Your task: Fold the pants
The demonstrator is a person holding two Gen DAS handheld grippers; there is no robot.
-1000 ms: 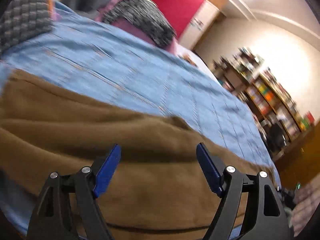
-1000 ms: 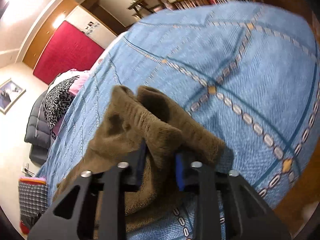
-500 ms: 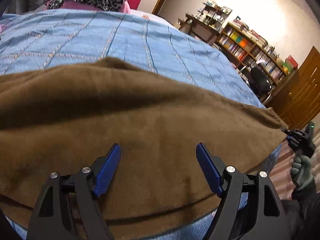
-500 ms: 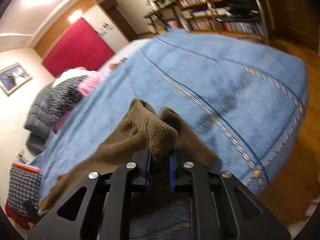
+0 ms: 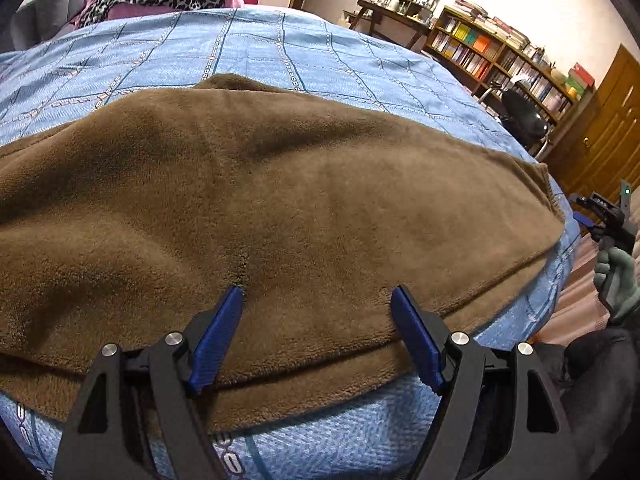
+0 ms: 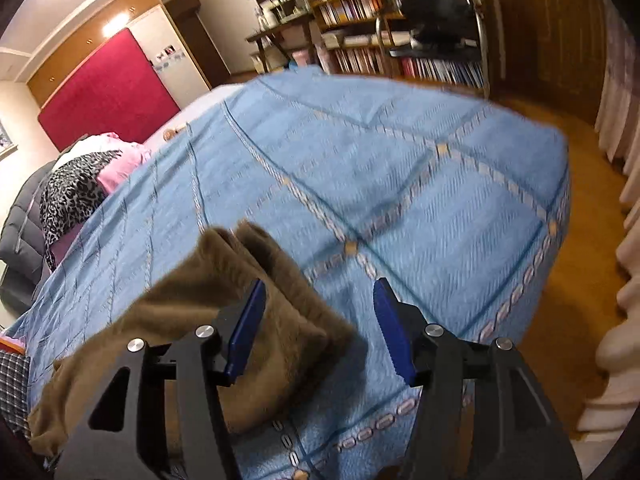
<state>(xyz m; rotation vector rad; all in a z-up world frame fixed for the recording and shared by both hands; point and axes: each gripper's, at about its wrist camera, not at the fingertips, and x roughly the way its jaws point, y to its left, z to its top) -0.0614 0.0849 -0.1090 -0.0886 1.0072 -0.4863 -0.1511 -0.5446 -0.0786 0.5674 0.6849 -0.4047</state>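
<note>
The brown fleece pants (image 5: 280, 200) lie spread across the blue bedspread (image 5: 280, 52), folded lengthwise, near the bed's front edge. My left gripper (image 5: 316, 300) is open and empty just above the near hem of the pants. My right gripper (image 6: 318, 292) is open; the end of the pants (image 6: 240, 312) lies bunched beside its left finger, released. The right gripper also shows far right in the left wrist view (image 5: 600, 216), held by a gloved hand.
A leopard-print and pink pile (image 6: 76, 188) lies at the head of the bed by a red headboard (image 6: 108, 92). Bookshelves (image 6: 400, 16), a desk and a black chair (image 5: 524, 116) stand beyond the bed. Wooden floor (image 6: 568, 216) runs along the bed's right side.
My right gripper has opened and let go of the pants end, which dropped onto the bed. My left gripper stayed open and drew back slightly over the near hem.
</note>
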